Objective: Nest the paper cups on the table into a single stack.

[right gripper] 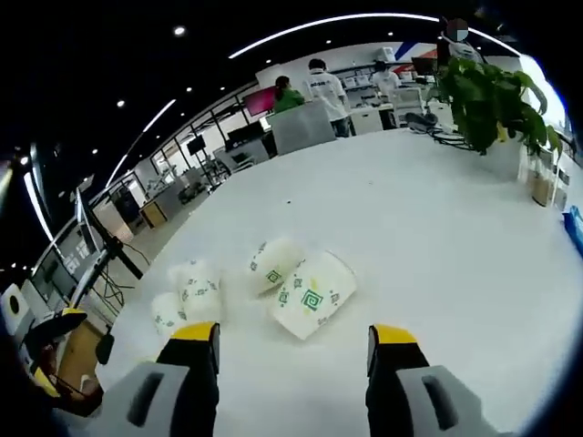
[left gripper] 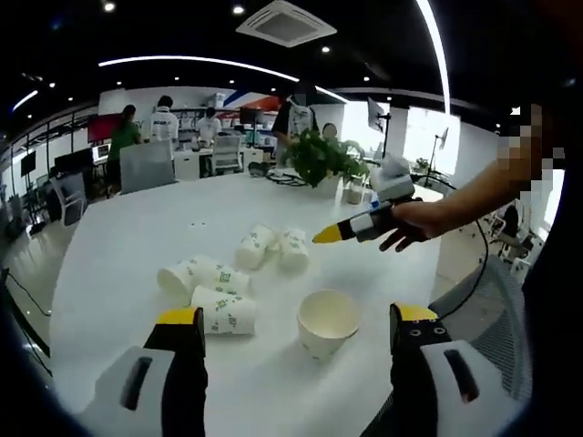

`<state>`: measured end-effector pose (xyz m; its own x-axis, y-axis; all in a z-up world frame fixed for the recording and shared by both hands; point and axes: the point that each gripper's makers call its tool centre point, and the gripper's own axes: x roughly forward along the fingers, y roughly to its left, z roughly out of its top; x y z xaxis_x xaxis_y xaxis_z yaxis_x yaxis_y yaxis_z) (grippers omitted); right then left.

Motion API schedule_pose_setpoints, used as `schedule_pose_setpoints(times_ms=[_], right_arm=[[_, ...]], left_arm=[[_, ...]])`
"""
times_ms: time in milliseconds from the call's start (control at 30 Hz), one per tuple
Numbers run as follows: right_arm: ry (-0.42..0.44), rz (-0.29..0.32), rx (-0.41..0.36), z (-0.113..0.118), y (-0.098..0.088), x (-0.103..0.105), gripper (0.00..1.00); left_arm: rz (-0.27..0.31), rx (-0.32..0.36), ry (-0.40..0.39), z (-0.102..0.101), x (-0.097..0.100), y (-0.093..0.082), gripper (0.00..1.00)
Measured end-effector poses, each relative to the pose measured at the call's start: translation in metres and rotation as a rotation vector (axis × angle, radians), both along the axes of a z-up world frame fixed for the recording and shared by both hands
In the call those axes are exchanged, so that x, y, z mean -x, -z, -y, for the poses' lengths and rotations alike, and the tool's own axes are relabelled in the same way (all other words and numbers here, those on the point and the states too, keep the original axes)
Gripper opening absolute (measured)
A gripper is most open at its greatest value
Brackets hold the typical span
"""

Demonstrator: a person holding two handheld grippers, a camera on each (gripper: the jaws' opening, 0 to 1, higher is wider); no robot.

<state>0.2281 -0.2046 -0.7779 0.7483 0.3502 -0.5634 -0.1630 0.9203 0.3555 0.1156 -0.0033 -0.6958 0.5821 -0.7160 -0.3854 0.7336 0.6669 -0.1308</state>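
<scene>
Several white paper cups with green print are on the white table (left gripper: 137, 237). One cup (left gripper: 328, 320) stands upright, mouth up, just ahead of my left gripper (left gripper: 298, 319), whose jaws are open with nothing between them. Two cups (left gripper: 202, 273) (left gripper: 226, 311) lie on their sides to the left. Two more (left gripper: 257, 246) (left gripper: 293, 248) lie farther back. My right gripper (left gripper: 351, 229), held by a hand, hovers above and to the right of that pair. In the right gripper view my right gripper (right gripper: 293, 335) is open and empty, close over a lying cup (right gripper: 312, 293), with other cups (right gripper: 273, 262) (right gripper: 196, 284) beyond it.
A potted plant (left gripper: 319, 157) and a small jar (left gripper: 353, 191) stand at the table's far side. Chairs (left gripper: 146, 164) and several people are behind it. The table's right edge (left gripper: 437, 273) is close, with a chair beyond.
</scene>
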Motion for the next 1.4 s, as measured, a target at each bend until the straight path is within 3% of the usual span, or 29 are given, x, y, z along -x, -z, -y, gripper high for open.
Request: schedule_pose_setpoints(times_ms=[300, 500, 900, 1033, 1133, 1400], right_arm=[[0.034, -0.044, 0.022, 0.002, 0.011, -0.026, 0.63], [0.028, -0.067, 0.051, -0.004, 0.018, -0.037, 0.62], [0.111, -0.135, 0.083, 0.006, 0.032, -0.059, 0.60], [0.141, -0.145, 0.083, 0.011, 0.035, -0.067, 0.57], [0.191, -0.161, 0.038, 0.011, 0.035, -0.065, 0.55], [0.176, -0.176, 0.049, 0.004, 0.038, -0.057, 0.49]], left_arm=[[-0.016, 0.048, -0.045, -0.001, 0.002, -0.001, 0.94], [-0.022, 0.043, -0.061, -0.003, 0.003, 0.002, 0.99], [-0.046, 0.067, -0.088, -0.004, 0.007, 0.004, 0.98], [-0.060, 0.106, -0.111, -0.005, 0.007, 0.001, 0.95], [-0.062, 0.122, -0.130, -0.008, 0.005, 0.000, 0.94], [-0.058, 0.107, -0.138, -0.013, 0.005, 0.002, 0.91]])
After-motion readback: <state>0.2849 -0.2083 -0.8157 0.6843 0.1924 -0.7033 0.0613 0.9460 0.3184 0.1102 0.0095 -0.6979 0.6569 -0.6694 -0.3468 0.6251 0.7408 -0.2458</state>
